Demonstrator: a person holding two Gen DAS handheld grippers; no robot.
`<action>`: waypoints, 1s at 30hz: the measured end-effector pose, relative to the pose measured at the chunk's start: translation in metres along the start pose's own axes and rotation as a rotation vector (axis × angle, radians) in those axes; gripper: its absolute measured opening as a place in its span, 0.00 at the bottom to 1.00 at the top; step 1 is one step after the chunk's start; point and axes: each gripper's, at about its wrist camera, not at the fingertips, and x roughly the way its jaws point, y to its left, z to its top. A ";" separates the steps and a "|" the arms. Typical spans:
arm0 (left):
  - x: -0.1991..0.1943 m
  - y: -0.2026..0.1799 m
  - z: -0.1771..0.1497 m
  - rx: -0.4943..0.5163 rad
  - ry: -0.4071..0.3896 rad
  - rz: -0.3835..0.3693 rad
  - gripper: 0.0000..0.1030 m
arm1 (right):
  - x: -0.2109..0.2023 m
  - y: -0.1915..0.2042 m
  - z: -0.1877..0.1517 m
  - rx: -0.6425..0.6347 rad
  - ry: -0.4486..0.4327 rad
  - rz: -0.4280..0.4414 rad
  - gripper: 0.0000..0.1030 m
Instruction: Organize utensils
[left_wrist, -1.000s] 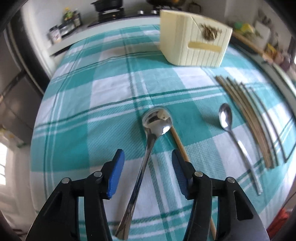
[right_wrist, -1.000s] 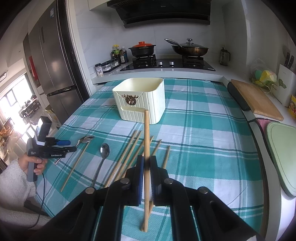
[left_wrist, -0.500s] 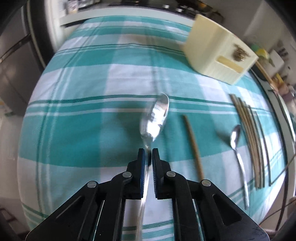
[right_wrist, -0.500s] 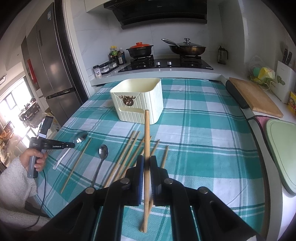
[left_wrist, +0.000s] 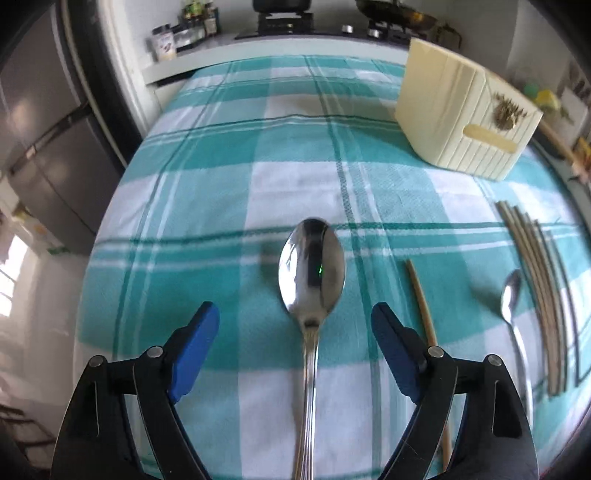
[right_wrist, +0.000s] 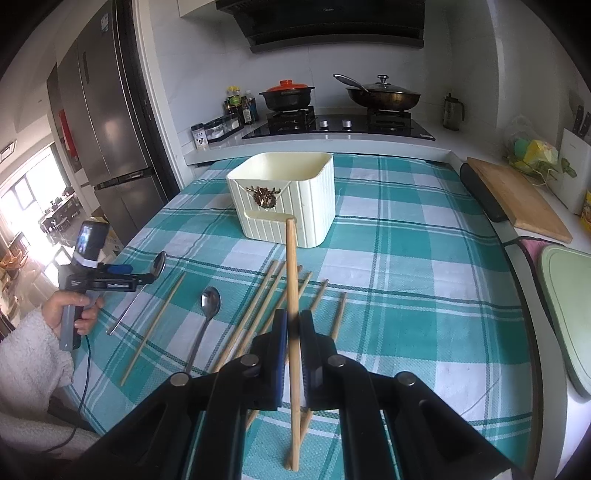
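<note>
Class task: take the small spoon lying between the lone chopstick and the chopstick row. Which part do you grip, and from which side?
Take the small spoon at mid-handle, from above, jaws across it. It lies flat, bowl toward the cream container; the handle is narrow and straight, the bowl wide and rounded. The chopstick row lies close, so keep the jaws narrow.

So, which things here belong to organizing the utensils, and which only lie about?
Job: large spoon, small spoon, held chopstick, loose chopsticks, cream holder.
Lying about: cutting board, pots, spice jars.
</note>
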 end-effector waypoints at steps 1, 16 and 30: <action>0.004 -0.003 0.004 0.011 -0.001 0.012 0.83 | 0.001 0.000 0.001 0.001 0.000 0.002 0.07; -0.030 -0.001 0.011 -0.052 -0.122 -0.108 0.40 | 0.001 -0.005 0.020 0.008 -0.036 0.013 0.07; -0.166 -0.002 0.029 -0.059 -0.388 -0.260 0.40 | -0.018 0.001 0.072 -0.008 -0.150 0.006 0.07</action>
